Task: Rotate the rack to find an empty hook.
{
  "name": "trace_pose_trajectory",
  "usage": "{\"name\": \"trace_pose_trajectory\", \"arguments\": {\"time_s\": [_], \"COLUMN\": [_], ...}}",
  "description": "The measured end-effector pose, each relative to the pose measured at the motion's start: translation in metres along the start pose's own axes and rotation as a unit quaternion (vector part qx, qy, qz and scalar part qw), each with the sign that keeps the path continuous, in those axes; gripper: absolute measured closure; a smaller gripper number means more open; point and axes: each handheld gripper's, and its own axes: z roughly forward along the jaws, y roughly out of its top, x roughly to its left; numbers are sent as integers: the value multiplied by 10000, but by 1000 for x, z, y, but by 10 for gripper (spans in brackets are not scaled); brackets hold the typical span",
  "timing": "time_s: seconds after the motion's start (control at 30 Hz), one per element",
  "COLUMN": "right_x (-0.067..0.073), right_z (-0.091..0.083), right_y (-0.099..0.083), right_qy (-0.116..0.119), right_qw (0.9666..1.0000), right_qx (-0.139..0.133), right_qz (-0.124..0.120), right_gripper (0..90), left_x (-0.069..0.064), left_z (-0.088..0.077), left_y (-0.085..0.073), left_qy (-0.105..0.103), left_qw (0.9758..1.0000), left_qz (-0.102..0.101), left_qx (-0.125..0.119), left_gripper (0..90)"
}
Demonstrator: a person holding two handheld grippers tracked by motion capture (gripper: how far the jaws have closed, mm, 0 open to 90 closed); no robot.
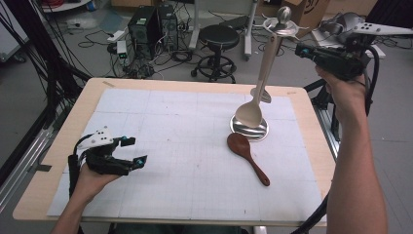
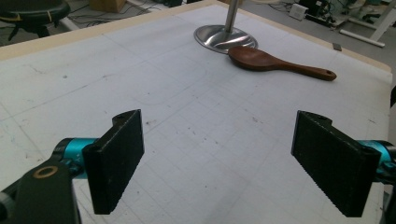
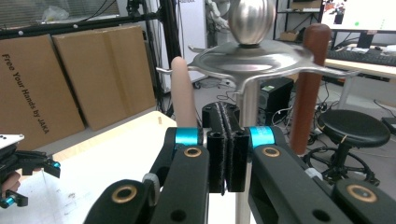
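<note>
Right gripper [image 1: 301, 49] — jaws together, empty — beside the utensil stand [image 1: 269, 58]; left gripper [image 1: 134, 151] jaws apart, above the mat [image 1: 185, 161].

Two black handheld grippers, left gripper [image 1: 139, 152] and right gripper [image 1: 301, 49], with turquoise collars, brass screws, textured pads, grey plates, black cables.

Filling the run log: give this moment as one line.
left gripper: open, over mat | right gripper: shut, empty, by rack top | beige spoon: hung | brown spoon: on mat
</note>
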Motion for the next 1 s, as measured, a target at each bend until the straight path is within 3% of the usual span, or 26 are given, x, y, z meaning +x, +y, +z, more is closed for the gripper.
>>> {"name": "trace_pose_trajectory", "arguments": {"time_s": [0.23, 0.7, 1.0], "right_x": [-6, -12, -9], "right_z": [-5, -6, -1], "right_y": [2, 2, 9], "right_qy": [-95, -73, 60], "right_qw": [9999, 10000, 9999], "right_qx": [-45, -49, -79], "right_qz": [18, 13, -57], "right_gripper": [898, 897, 898], "left_x": [0, -1, -1], "left_z": [0, 2, 2], "left_y": [0, 0, -1], "left_qy": [-2, -5, -6], "left_qw": [10000, 10000, 10000], "left_qz": [6, 15, 24], "left_qx": [6, 38, 59], "left_gripper": [177, 177, 176]}}
